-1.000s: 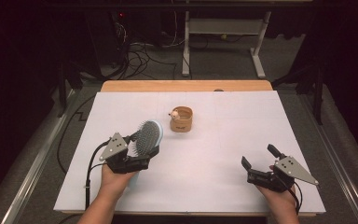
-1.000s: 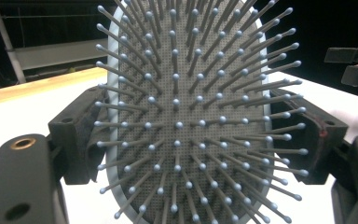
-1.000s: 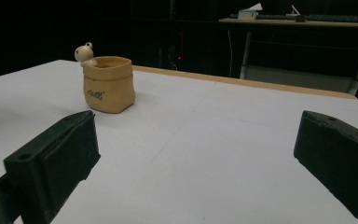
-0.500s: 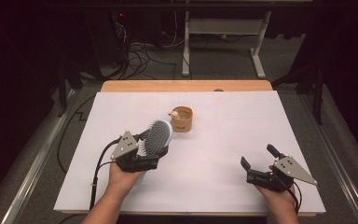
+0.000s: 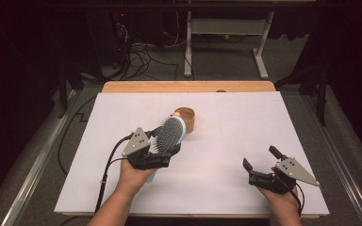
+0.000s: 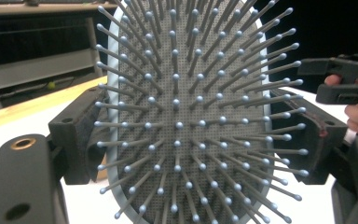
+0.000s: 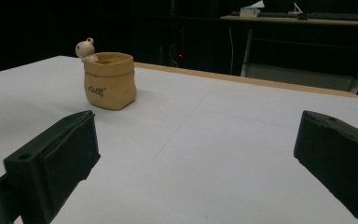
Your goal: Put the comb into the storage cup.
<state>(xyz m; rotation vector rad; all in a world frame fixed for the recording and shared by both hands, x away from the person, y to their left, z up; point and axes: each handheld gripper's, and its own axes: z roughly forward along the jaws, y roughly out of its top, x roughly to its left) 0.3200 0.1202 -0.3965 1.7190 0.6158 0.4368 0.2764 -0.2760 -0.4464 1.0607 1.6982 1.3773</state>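
A pale blue hairbrush (image 5: 171, 133) with grey bristles stands tilted above the white table, and my left gripper (image 5: 162, 148) is shut on its head. In the left gripper view the bristle face (image 6: 186, 116) looks at the camera, with a black jaw pressing on each side. A small tan sack-shaped pot (image 5: 185, 119) sits just behind the brush; a little white figure (image 7: 86, 48) peeks over the pot's rim (image 7: 109, 80). My right gripper (image 5: 260, 157) rests near the table's front right, open, nothing between its jaws (image 7: 196, 158).
White sheet (image 5: 226, 136) covers the table, with a wooden strip (image 5: 188, 86) along the far edge. Beyond it are cables and a desk frame (image 5: 226, 28) on the dark floor. The left gripper's cable (image 5: 104, 174) trails off the front left.
My left hand has carried the hairbrush rightward and a little up, closer to the pot. The right hand has stayed where it was.
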